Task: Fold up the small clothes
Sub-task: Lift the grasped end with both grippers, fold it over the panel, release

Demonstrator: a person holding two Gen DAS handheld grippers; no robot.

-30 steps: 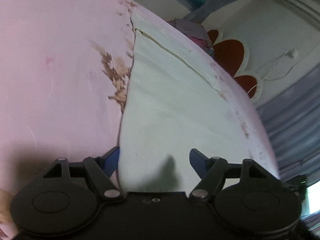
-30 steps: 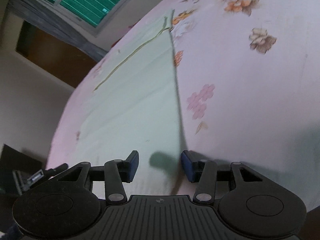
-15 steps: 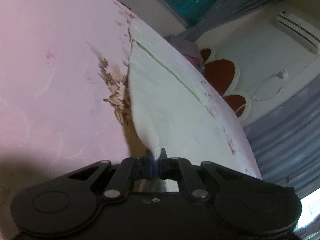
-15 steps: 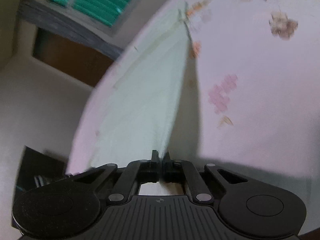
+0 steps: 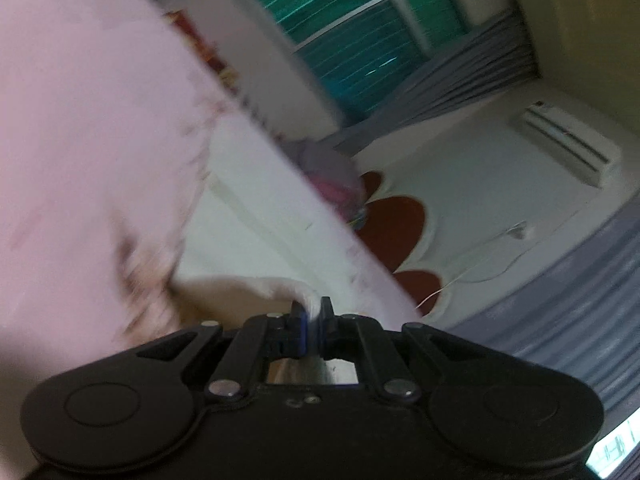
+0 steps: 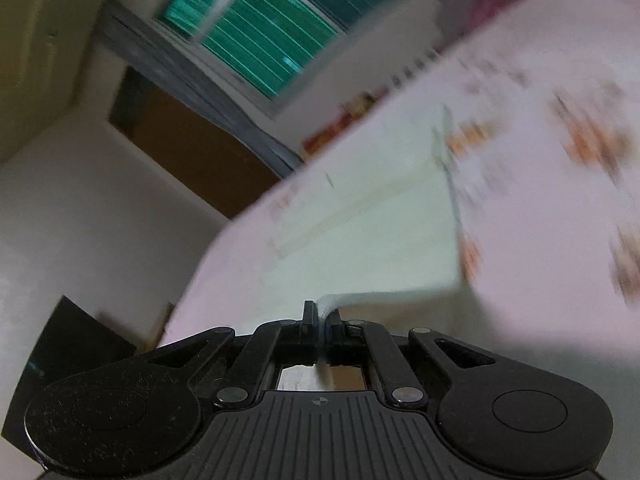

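Cloth (image 5: 256, 240) edge pinched btwn both grippers' closed fingers (image 5: 298, 314).

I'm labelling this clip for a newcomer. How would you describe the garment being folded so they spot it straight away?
Find the bed with the pink flowered sheet. On it lies a plain pale cloth, flat, with a thin seam running across it. Unlike the printed sheet it has no pattern, and its near corners are pinched in the left gripper and right gripper.
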